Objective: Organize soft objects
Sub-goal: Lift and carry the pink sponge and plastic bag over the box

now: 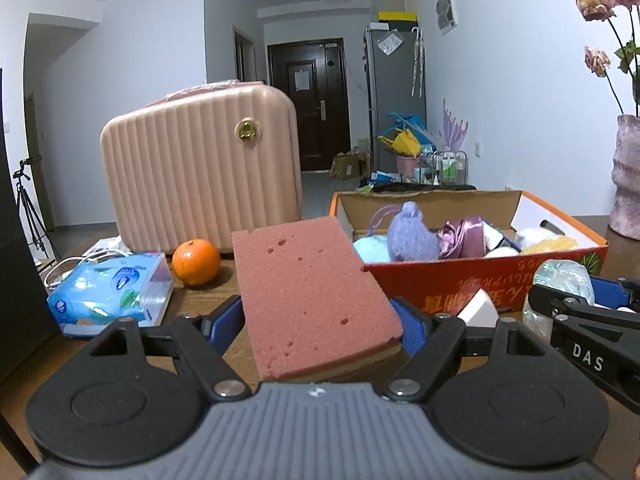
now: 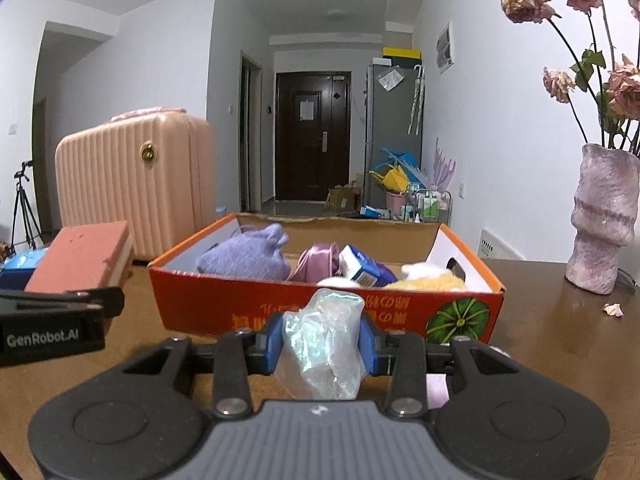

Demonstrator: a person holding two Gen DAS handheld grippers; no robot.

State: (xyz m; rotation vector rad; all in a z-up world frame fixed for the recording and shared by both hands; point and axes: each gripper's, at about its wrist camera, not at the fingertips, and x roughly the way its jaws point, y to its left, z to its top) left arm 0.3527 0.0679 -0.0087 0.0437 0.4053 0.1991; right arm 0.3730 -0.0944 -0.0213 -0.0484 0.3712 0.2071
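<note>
Counter: dark brown wood, glossy, reaching from the near edge to the far wall side.
Cardboard box: orange outside, open top, sits mid-counter; soft things fill it.
Suitcase: pink, ribbed, upright at the far left, behind the box's left end.
Orange: on the counter just in front of the suitcase.
Tissue pack: blue and white, left of the orange, near the left edge.
White cable: lies behind the tissue pack.
Vase: pale pink, ridged, upright at the far right, well apart from the box, holding dried roses.
Petal: small, pink, on the counter just in front of the vase.
</note>
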